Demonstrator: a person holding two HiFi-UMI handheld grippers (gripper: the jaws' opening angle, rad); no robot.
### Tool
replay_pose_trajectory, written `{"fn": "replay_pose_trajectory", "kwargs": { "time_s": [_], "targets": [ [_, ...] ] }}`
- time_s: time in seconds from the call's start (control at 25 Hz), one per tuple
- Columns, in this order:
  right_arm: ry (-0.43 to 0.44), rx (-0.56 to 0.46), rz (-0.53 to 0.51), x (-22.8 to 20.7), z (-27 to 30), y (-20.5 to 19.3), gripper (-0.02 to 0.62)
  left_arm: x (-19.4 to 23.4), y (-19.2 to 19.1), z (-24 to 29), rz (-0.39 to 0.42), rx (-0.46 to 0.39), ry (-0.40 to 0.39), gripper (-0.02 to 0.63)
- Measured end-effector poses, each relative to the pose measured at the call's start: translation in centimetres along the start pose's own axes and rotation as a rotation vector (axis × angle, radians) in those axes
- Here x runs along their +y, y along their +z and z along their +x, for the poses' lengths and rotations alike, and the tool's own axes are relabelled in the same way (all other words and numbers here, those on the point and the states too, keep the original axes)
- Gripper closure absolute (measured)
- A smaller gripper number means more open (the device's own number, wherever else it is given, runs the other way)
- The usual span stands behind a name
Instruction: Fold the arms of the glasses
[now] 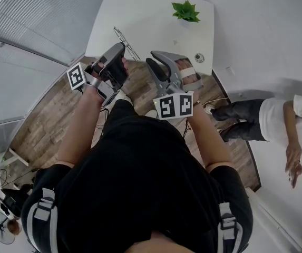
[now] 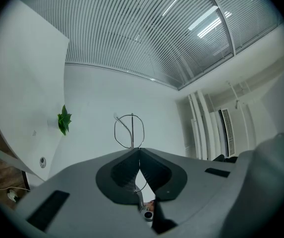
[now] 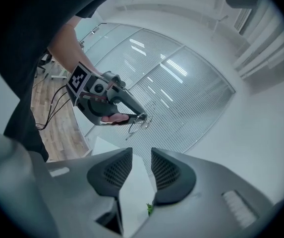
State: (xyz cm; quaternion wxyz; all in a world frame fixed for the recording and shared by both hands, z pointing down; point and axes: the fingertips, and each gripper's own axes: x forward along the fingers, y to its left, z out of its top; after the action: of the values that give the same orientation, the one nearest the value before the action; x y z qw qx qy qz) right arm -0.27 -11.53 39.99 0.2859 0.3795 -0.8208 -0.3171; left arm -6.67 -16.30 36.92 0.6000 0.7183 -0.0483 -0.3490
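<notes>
The wire-rimmed glasses (image 1: pixel 125 42) hang in the air just past the near edge of the white table (image 1: pixel 140 15). The left gripper (image 2: pixel 139 150) has its jaws clenched tight on a thin wire part of them. At three o'clock from the glasses the right gripper (image 3: pixel 142 157) stands apart, jaws spread with only air between, clear of the frame. Bare tabletop lies under and beyond the glasses. A small green plant (image 1: pixel 185 11) sits near the far edge at one o'clock, and a small round fitting (image 1: pixel 199 58) near the right edge. Another person (image 1: pixel 277 120) is off the table's right corner, at four o'clock.
</notes>
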Motion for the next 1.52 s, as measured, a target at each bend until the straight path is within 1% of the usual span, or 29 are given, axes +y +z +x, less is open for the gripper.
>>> {"fn": "replay_pose_trajectory", "kwargs": {
  "time_s": [0.2, 0.48, 0.6, 0.72, 0.96, 1.12, 1.24, 1.52],
  "targets": [
    [-0.041, -0.010, 0.114, -2.0, -0.2, -0.8, 0.473, 0.1, 0.0, -0.2, 0.003, 0.002, 0.005, 0.595],
    [-0.088, -0.046, 0.315, -4.5, -0.6, -1.7, 0.488, 0.6, 0.0, -0.3, 0.005, 0.003, 0.019, 0.595],
    [-0.106, -0.080, 0.408, -5.4, -0.8, -1.9, 0.505, 0.9, -0.2, -0.3, 0.002, 0.010, 0.027, 0.595],
    [-0.106, -0.126, 0.500, -6.0, -1.1, -1.7, 0.528, 0.9, -0.6, -0.3, -0.004, 0.017, 0.031, 0.595],
    [-0.117, -0.171, 0.644, -6.4, -1.7, -2.3, 0.575, 1.1, -0.8, -0.1, -0.011, 0.032, 0.034, 0.595],
    [-0.113, -0.180, 0.725, -6.1, -2.0, -3.5, 0.583, 1.3, -0.8, -0.1, -0.013, 0.040, 0.040, 0.595],
    [-0.121, -0.186, 0.756, -5.9, -2.1, -3.9, 0.583, 1.4, -0.9, -0.1, -0.014, 0.047, 0.040, 0.595],
    [-0.130, -0.190, 0.752, -6.0, -2.2, -3.6, 0.583, 1.3, -1.1, 0.0, -0.018, 0.060, 0.041, 0.595]
  ]
}}
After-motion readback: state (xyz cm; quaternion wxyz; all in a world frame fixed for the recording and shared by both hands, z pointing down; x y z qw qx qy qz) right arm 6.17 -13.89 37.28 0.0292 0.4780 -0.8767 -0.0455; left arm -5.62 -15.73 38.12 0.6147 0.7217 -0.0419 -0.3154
